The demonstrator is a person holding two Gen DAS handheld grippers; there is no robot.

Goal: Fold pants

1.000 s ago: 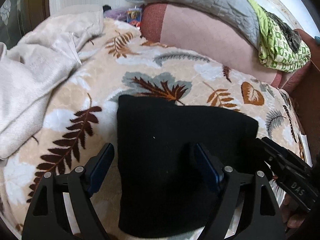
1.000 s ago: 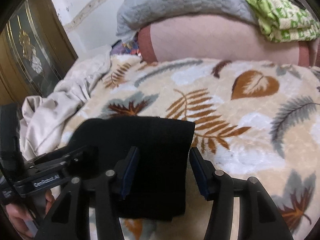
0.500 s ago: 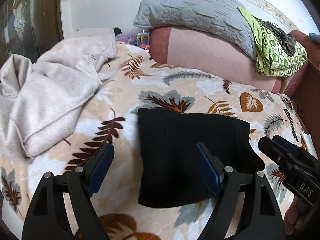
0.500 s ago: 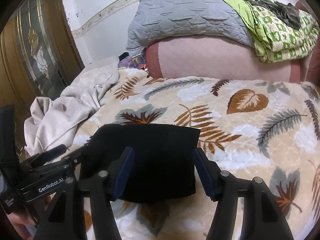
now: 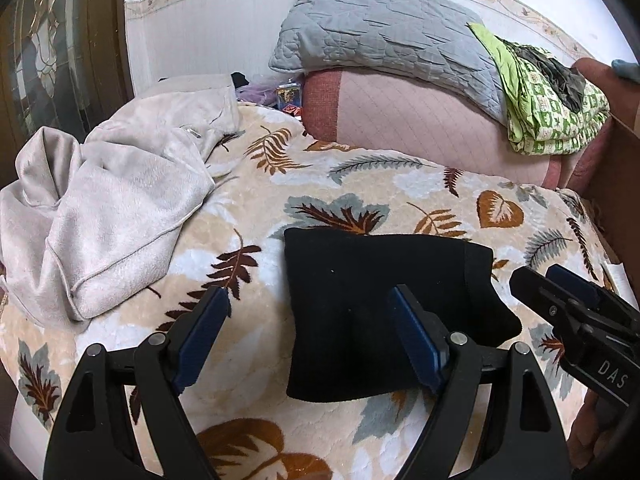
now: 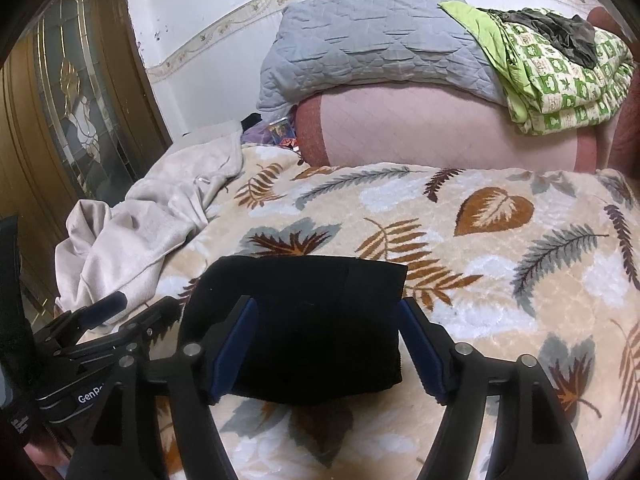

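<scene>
Folded black pants (image 5: 384, 312) lying flat on the leaf-print blanket (image 5: 360, 184), lower centre of the left wrist view, a neat dark rectangle. Sitting smaller and farther off than a second ago, when the cloth filled the lower frame right up to the fingers. Left gripper (image 5: 310, 334) pulled back and up since then, fingers spread wide, nothing between them; the right-hand pad over the pants, contact impossible to tell. Right gripper (image 6: 326, 344) likewise drawn away, fingers apart and empty, framing the pants (image 6: 304, 328) at lower centre of its own view. Right gripper's black body also poking in at the lower right edge of the left view, just beside the pants' corner. More blanket now showing below the cloth than before. Beige garment (image 5: 104, 216) bunched at the left, more of it showing than a second ago. Grey quilted pillow (image 5: 384, 40) at upper centre, on the pink bolster (image 5: 420, 120); green patterned cloth (image 5: 548, 104) at upper right.
</scene>
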